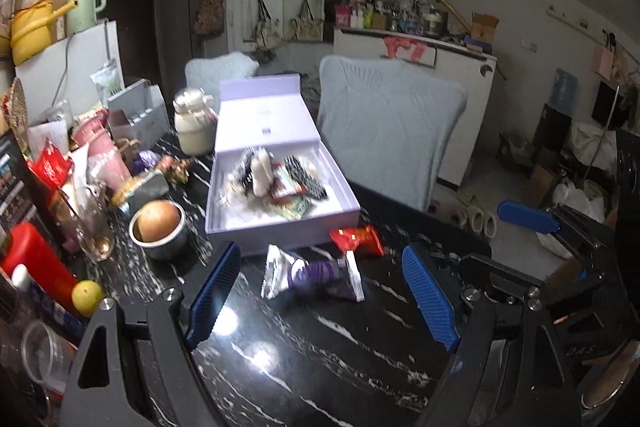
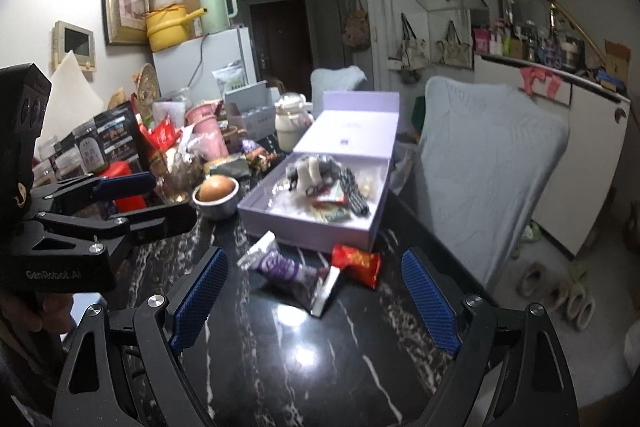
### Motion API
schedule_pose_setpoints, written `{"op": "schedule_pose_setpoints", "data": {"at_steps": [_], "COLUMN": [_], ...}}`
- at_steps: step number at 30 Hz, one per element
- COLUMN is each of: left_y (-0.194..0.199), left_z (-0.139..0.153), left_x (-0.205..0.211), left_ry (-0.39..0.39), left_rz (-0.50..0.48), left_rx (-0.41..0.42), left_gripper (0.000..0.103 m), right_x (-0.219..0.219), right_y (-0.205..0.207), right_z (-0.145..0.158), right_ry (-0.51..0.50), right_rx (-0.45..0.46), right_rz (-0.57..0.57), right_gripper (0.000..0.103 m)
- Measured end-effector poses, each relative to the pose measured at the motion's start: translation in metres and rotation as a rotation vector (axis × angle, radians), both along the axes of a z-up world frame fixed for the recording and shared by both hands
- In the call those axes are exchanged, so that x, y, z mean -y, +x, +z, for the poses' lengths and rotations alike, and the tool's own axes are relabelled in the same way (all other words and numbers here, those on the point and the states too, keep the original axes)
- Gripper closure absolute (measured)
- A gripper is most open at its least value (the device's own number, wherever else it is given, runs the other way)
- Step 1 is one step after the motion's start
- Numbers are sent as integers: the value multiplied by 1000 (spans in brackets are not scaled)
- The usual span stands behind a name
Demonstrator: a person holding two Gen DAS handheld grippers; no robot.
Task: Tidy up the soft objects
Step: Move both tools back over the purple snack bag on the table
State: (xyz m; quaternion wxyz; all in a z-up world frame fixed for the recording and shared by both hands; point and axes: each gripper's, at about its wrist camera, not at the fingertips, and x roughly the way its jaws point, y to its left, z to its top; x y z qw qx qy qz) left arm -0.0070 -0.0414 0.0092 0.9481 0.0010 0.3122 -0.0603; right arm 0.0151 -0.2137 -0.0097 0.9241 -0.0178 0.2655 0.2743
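Note:
A purple-and-silver snack packet (image 1: 316, 275) lies on the black marble table (image 1: 304, 355) just ahead of my open, empty left gripper (image 1: 320, 291). A red snack packet (image 1: 358, 241) lies behind it, against the open lilac box (image 1: 336, 183). The box holds several soft items and packets (image 1: 276, 177). In the right wrist view the purple packet (image 2: 288, 273) and the red packet (image 2: 358, 263) lie ahead of my open, empty right gripper (image 2: 316, 295), with the box (image 2: 376, 195) beyond. The left gripper also shows at the left edge (image 2: 136, 199), the right gripper at the right edge (image 1: 532, 217).
Clutter fills the table's left side: a metal bowl with a round brown item (image 1: 160, 227), a glass (image 1: 94, 227), a red container (image 1: 36, 263), a lemon (image 1: 87, 297), a cream jar (image 1: 195, 125). A light-blue covered chair (image 1: 384, 123) stands beyond the table's right edge.

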Motion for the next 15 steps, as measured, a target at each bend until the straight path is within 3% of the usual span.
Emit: {"op": "schedule_pose_setpoints", "data": {"at_steps": [15], "left_y": [24], "left_z": [-63], "left_x": [1], "left_ry": [-84], "left_rz": [-27], "left_rx": [-132], "left_gripper": [20], "right_x": [-1], "right_y": [8], "right_z": [-62], "right_ry": [-36], "right_rx": [-145], "right_rz": [-4], "right_gripper": [13]}}
